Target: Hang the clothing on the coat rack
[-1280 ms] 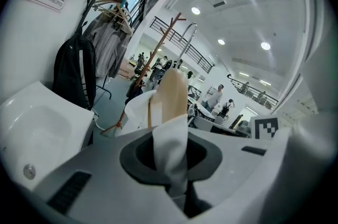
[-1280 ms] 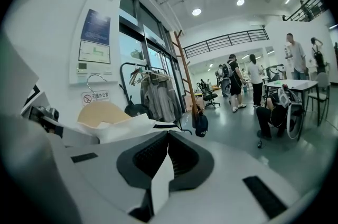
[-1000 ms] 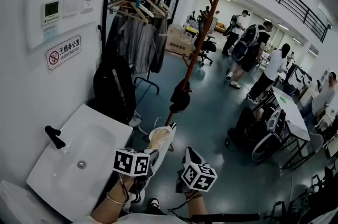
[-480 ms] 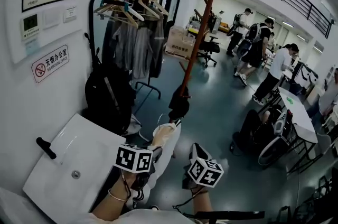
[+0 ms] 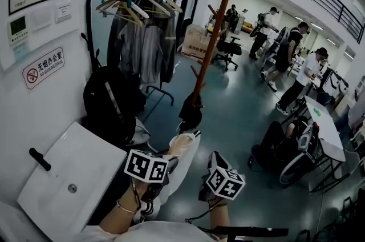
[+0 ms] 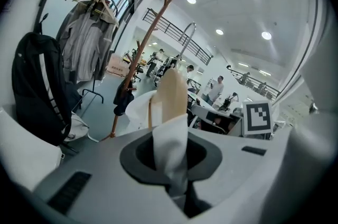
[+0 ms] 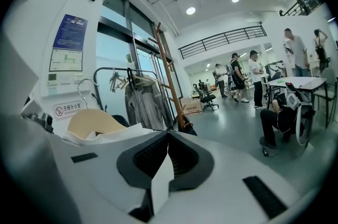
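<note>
White wall — bluish floor.

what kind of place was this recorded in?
Looks like an open-plan office or lab: a no-smoking office sign on the wall, an office chair and a white desk across the floor, plus a clothes rail and a wooden coat rack.

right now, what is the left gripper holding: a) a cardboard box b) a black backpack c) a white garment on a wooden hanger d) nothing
c: the left gripper has its jaws shut on the white garment, and the wooden hanger rises just beyond them.
</note>
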The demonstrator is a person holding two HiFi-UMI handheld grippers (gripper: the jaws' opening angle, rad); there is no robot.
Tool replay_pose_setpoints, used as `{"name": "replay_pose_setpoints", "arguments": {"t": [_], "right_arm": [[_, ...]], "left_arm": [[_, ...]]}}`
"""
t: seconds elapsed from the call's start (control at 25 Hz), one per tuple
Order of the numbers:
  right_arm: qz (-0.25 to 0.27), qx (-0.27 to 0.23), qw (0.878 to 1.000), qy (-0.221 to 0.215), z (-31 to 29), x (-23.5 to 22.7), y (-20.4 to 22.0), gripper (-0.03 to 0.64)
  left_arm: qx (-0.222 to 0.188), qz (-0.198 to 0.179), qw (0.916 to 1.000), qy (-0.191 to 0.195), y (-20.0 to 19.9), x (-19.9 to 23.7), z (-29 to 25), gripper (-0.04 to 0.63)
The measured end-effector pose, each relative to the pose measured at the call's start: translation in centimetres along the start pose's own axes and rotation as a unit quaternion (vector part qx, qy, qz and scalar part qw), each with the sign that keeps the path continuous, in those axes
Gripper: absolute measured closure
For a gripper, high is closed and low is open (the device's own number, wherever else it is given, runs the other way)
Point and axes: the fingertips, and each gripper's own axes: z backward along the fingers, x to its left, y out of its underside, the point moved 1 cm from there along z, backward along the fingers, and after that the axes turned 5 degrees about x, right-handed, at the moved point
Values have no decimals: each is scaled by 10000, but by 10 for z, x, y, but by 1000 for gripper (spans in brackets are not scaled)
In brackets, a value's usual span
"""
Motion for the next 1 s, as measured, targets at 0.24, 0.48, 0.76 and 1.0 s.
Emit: {"name": "replay_pose_setpoints", "arguments": {"t": [0.24, 0.48, 0.76, 1.0], "right_arm": [[-123, -29, 9999, -8, -21, -34, -13, 594], [-340, 32, 9993, -119, -41, -59, -15, 594], [-428, 140, 9989, -139, -56, -69, -13, 594], [-445, 127, 9989, 17, -78, -79, -24, 594]], "left_arm": [[-82, -52, 9999, -33, -25, 0, -26, 555], [28, -23, 9999, -96, -32, -3, -49, 555], [86, -60, 9999, -107, -46, 2, -62, 555], [143, -73, 9999, -19, -65, 18, -79, 555]]}}
